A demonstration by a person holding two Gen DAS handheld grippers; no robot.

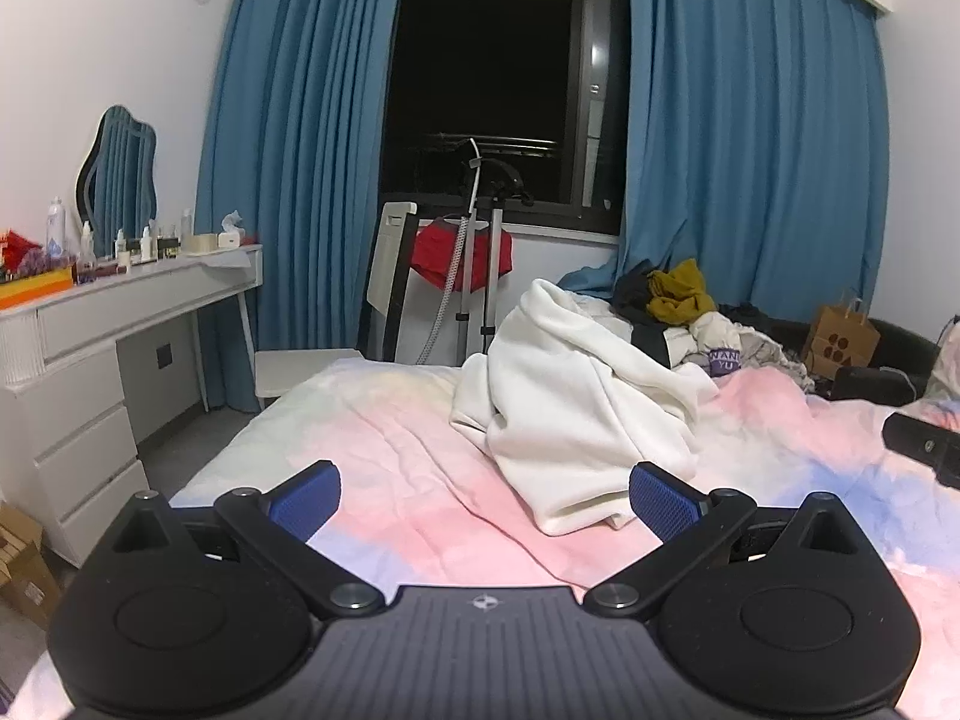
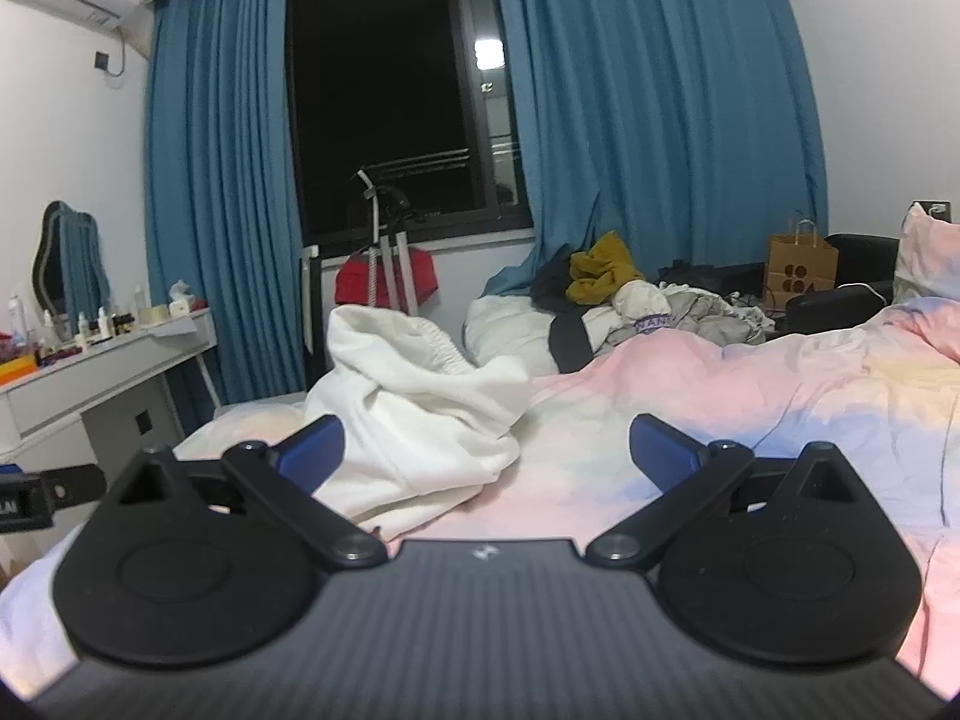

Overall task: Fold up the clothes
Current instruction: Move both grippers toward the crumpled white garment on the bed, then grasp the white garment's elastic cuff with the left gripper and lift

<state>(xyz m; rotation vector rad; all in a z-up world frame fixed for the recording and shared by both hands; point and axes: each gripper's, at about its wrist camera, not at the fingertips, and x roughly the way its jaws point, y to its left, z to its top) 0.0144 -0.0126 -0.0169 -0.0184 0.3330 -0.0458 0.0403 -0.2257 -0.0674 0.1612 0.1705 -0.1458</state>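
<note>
A crumpled white garment point(image 1: 576, 402) lies heaped on the pink and blue bedspread point(image 1: 420, 504). My left gripper point(image 1: 485, 501) is open and empty, just short of the garment's near edge, with its right fingertip point(image 1: 663, 507) close to the cloth. In the right wrist view the same white garment point(image 2: 414, 414) sits ahead and left. My right gripper point(image 2: 485, 456) is open and empty, with its left fingertip point(image 2: 312, 450) in front of the cloth. A pile of other clothes point(image 2: 630, 300), mustard, dark and grey, lies at the far side of the bed.
A white dressing table point(image 1: 120, 324) with bottles and a mirror stands to the left. A chair and a steamer stand with a red garment point(image 1: 462, 258) are by the window. A brown paper bag point(image 2: 801, 270) sits at the far right. The other gripper shows at the edge point(image 1: 927, 450).
</note>
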